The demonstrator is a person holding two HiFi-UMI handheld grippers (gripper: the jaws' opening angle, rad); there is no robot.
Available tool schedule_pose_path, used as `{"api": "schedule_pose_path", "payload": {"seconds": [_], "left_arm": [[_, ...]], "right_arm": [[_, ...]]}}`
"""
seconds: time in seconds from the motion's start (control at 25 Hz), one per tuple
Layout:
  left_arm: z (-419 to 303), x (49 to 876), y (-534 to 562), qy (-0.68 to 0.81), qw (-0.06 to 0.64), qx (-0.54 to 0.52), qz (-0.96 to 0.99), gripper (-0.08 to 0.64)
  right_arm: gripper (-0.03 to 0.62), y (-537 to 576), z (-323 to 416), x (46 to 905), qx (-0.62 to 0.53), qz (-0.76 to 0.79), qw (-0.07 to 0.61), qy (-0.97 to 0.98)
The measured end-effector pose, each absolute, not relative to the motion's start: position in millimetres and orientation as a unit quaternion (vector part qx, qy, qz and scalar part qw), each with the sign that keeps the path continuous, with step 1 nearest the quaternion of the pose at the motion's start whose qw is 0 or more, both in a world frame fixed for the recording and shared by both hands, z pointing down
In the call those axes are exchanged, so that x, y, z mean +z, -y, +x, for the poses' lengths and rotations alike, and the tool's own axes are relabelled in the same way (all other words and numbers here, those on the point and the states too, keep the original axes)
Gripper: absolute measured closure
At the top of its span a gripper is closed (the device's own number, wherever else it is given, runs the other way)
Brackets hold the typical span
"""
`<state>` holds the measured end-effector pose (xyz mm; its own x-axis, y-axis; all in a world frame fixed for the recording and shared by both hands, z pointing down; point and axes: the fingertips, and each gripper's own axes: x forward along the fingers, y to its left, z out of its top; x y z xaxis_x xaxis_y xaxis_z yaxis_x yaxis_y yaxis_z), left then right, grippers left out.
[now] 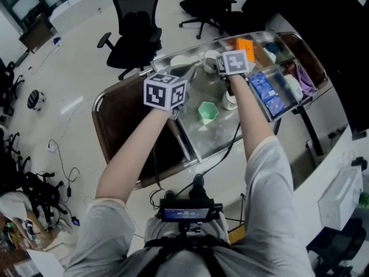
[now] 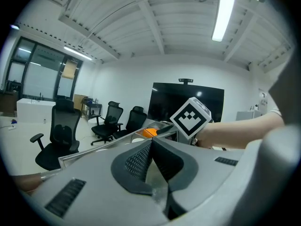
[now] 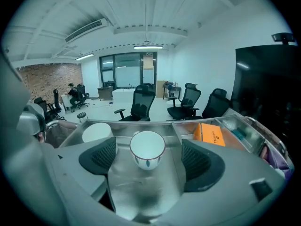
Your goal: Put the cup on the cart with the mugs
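Note:
A white cup with a dark rim and a small blue mark stands upright on the steel top of the cart. My right gripper is open, with one pad on each side of the cup and neither touching it. In the head view, the right gripper's marker cube hovers over the cart's middle and hides the jaws. A white mug stands to the cup's left. My left gripper is shut with nothing in it. Its marker cube hangs over the cart, left of the right hand.
A green cup and another white mug stand on the cart under my forearms. An orange box and blue packets fill the cart's right bins. Office chairs stand on the floor beyond the cart.

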<state>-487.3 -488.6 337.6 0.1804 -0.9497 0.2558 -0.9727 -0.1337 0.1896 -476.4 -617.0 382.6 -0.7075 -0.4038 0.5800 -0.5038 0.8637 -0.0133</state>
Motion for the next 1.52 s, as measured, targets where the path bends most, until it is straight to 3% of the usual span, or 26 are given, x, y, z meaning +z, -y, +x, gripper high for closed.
{"api": "schedule_pose_path", "payload": {"seconds": [0.08, 0.16, 0.4, 0.52, 0.84, 1.52], "left_arm": [[-480.1, 330.9, 481.5, 0.635, 0.151, 0.037, 0.757, 0.557], [-472.4, 325.4, 472.8, 0.63, 0.146, 0.037, 0.762, 0.557], [-452.2, 314.0, 433.7, 0.619, 0.131, 0.038, 0.773, 0.557], [-441.4, 312.0, 410.1, 0.61, 0.128, 0.036, 0.781, 0.557], [-404.3, 321.8, 337.4, 0.581, 0.113, 0.046, 0.804, 0.557], [-359.2, 348.0, 208.7, 0.638, 0.093, 0.082, 0.76, 0.557]], "right_arm": [[0.201, 613.0, -462.8, 369.8, 0.083, 0.266, 0.282, 0.918], [0.301, 611.4, -445.9, 358.9, 0.073, 0.294, 0.274, 0.913], [0.521, 562.7, -412.7, 324.0, 0.076, 0.32, 0.212, 0.92], [0.582, 528.5, -391.3, 305.9, 0.075, 0.328, 0.179, 0.925], [0.592, 424.1, -322.5, 299.3, 0.083, 0.347, 0.14, 0.923], [0.592, 290.7, -164.0, 369.2, 0.105, 0.352, 0.137, 0.92]]}}
